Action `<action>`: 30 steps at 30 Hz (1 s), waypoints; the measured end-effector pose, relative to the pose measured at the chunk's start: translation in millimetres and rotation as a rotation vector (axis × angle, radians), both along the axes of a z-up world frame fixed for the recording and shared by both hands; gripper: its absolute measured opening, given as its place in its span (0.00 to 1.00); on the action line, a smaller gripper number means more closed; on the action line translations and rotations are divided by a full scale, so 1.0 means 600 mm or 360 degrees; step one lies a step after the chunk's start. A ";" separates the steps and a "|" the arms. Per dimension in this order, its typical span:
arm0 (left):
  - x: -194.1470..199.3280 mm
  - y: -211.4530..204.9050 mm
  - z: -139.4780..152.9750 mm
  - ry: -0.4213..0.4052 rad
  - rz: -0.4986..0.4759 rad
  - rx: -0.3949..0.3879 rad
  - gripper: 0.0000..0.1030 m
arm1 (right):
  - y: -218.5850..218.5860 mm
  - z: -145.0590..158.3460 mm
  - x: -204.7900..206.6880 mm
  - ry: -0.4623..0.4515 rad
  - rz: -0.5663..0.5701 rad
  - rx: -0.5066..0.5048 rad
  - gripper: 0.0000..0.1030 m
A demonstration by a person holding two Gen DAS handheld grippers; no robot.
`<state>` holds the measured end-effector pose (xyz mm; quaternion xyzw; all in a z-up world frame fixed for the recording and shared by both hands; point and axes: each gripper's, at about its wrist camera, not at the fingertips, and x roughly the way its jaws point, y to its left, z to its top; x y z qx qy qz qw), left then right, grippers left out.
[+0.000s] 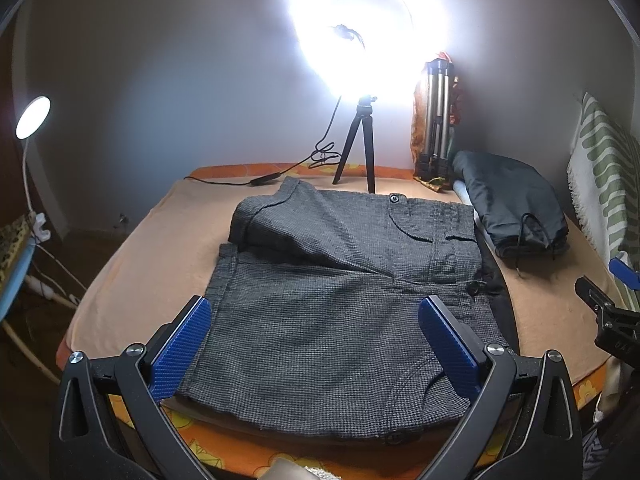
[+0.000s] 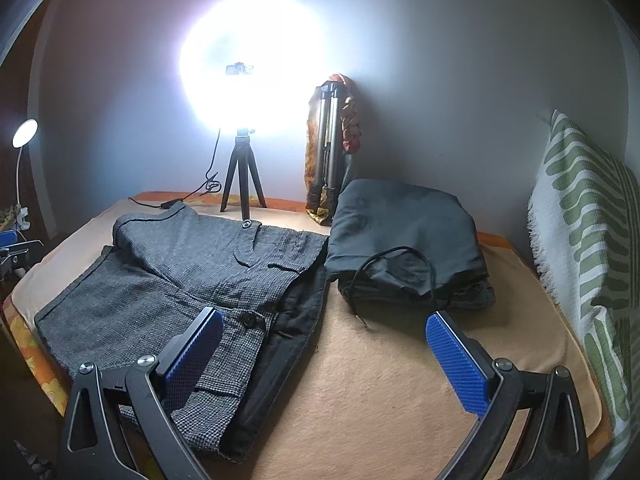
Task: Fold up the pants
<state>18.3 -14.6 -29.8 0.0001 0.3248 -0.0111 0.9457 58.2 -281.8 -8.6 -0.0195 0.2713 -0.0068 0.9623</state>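
Grey pants laid on peach blanket, partly folded.
Far leg is seen doubled back over the rest, dark lining exposed at the waist edge. Dark folded garment is set just beside, to the right; ring light stands behind. Left gripper is held wide open above the pants, nothing gripped. Right gripper likewise wide open, empty, over waist edge and blanket.

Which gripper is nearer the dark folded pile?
Right. The right gripper hangs open over bare blanket just in front of the dark pile. The left gripper is open over the grey pants, with the pile off to its right.
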 end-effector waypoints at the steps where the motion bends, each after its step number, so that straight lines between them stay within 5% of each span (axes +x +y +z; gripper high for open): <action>1: 0.000 0.000 0.000 0.0000 0.0001 0.0000 1.00 | 0.000 -0.001 0.000 0.0001 0.0001 0.0002 1.00; 30: 0.046 -0.014 -0.030 0.0135 -0.0061 -0.0029 0.98 | -0.009 0.003 0.070 0.0031 0.0223 0.0029 0.99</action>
